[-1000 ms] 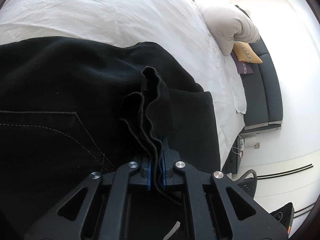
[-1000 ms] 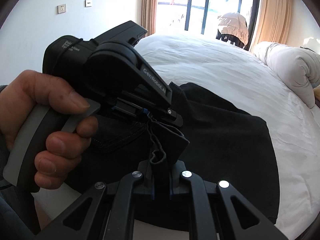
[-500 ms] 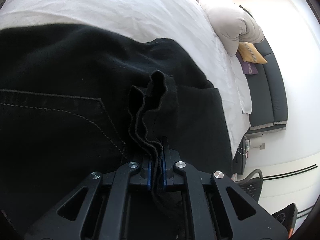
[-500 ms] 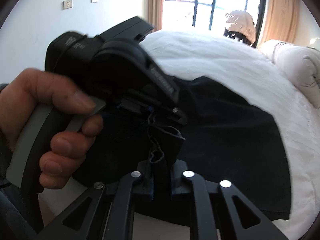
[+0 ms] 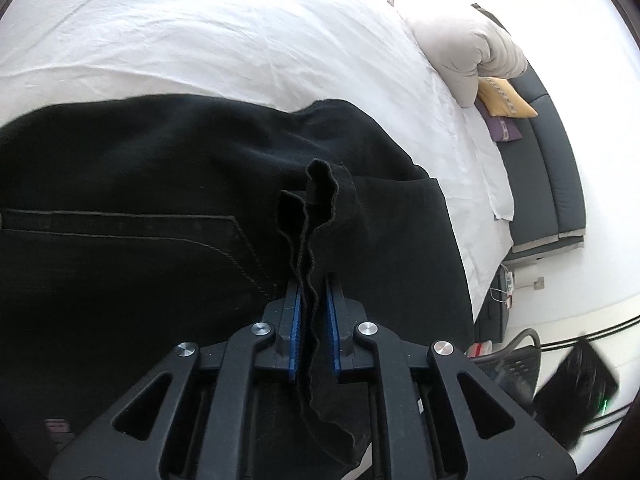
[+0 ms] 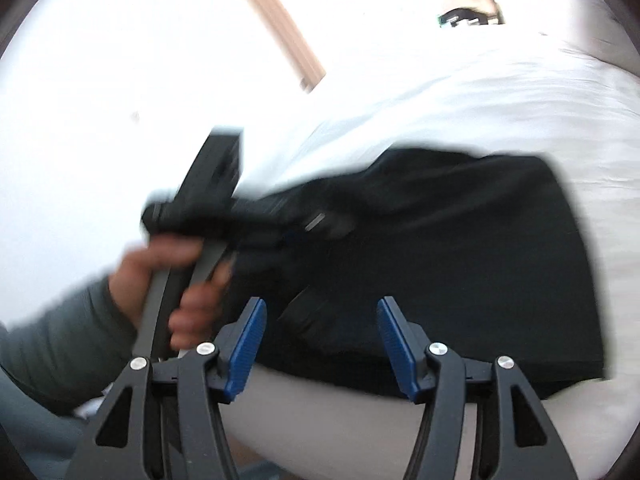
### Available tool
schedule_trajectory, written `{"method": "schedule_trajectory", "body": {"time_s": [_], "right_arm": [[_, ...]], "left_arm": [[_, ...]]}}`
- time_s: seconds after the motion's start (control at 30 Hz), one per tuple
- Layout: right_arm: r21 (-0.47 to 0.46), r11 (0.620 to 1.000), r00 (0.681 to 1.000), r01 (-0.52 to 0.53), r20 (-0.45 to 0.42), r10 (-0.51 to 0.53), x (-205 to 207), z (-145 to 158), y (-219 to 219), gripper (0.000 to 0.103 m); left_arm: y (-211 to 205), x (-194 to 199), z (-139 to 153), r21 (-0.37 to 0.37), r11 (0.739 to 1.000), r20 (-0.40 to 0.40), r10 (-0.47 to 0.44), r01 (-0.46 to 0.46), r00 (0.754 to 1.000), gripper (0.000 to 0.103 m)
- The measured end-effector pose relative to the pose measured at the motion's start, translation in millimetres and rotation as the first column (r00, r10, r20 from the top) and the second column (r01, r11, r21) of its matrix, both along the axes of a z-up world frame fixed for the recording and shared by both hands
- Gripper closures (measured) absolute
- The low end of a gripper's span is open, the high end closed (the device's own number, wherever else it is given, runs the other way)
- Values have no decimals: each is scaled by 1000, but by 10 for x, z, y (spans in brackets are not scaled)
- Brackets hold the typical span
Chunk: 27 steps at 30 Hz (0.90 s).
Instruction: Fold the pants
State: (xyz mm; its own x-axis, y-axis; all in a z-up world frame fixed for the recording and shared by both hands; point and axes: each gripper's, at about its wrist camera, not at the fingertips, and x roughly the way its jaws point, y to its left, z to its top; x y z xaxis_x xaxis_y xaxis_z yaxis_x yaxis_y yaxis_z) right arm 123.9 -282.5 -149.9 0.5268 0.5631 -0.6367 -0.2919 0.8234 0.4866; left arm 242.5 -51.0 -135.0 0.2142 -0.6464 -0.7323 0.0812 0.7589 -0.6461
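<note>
Black pants (image 5: 168, 208) lie folded on the white bed (image 5: 208, 36), mid-frame in both views; right gripper (image 6: 320, 344) jaws have just been opening, now apart with nothing between them, cloth dropped, while left gripper (image 5: 314, 320) stays clamped on the bunched hem, so likely that fold is laid.

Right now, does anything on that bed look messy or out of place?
One thing: a bunched edge of the black pants sticks up in wavy layers between the pads of the left gripper, while the rest lies flat on the white bed. The right gripper has just been opening and holds nothing.
</note>
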Motion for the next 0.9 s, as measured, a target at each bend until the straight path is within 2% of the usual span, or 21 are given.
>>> {"method": "schedule_trajectory", "body": {"time_s": [0.1, 0.2, 0.3, 0.33, 0.37, 0.47, 0.53, 0.57, 0.6, 0.67, 0.8, 0.9], "right_arm": [[63, 988, 989, 144, -34, -142, 163, -26, -570, 42], [160, 957, 966, 242, -130, -222, 270, -259, -989, 42], [173, 930, 923, 323, -274, -270, 353, -719, -1203, 43], [184, 923, 914, 338, -300, -275, 374, -831, -1240, 49], [211, 910, 908, 358, -305, -287, 363, -909, -1284, 49], [201, 914, 911, 352, -298, -286, 392, -819, -1269, 49], [223, 919, 927, 323, -270, -261, 460, -643, -1256, 48], [229, 925, 939, 302, -237, -248, 506, -536, -1221, 46], [222, 932, 947, 287, -211, -242, 593, -449, -1196, 40], [216, 938, 954, 270, -191, -231, 807, -356, -1176, 38], [259, 930, 953, 262, -218, -208, 1322, -441, -1142, 38], [256, 922, 929, 291, -307, -208, 1658, -722, -1060, 38]], "left_arm": [[97, 0, 78, 82, 996, 14, 44, -45, 999, 92], [168, -20, 213, 121, 988, 51, 88, -94, 995, 92], [-15, -121, 418, 138, 989, 122, 44, -60, 992, 92], [-108, -173, 442, 133, 991, 132, 15, -32, 991, 92], [-264, -223, 447, 126, 992, 138, -28, 11, 990, 92], [-705, -365, 357, 144, 983, 132, -131, 112, 983, 92], [-959, -467, 234, 192, 965, 120, -203, 178, 972, 92], [-1041, -494, 184, 221, 957, 112, -216, 188, 970, 92], [-1087, -503, 113, 250, 949, 99, -221, 190, 970, 92], [-1068, -484, 30, 231, 957, 86, -202, 178, 976, 92], [-1084, -387, 8, 235, 956, 79, -198, 175, 977, 92], [-1107, -405, 1, 266, 948, 82, -203, 175, 976, 92]]}}
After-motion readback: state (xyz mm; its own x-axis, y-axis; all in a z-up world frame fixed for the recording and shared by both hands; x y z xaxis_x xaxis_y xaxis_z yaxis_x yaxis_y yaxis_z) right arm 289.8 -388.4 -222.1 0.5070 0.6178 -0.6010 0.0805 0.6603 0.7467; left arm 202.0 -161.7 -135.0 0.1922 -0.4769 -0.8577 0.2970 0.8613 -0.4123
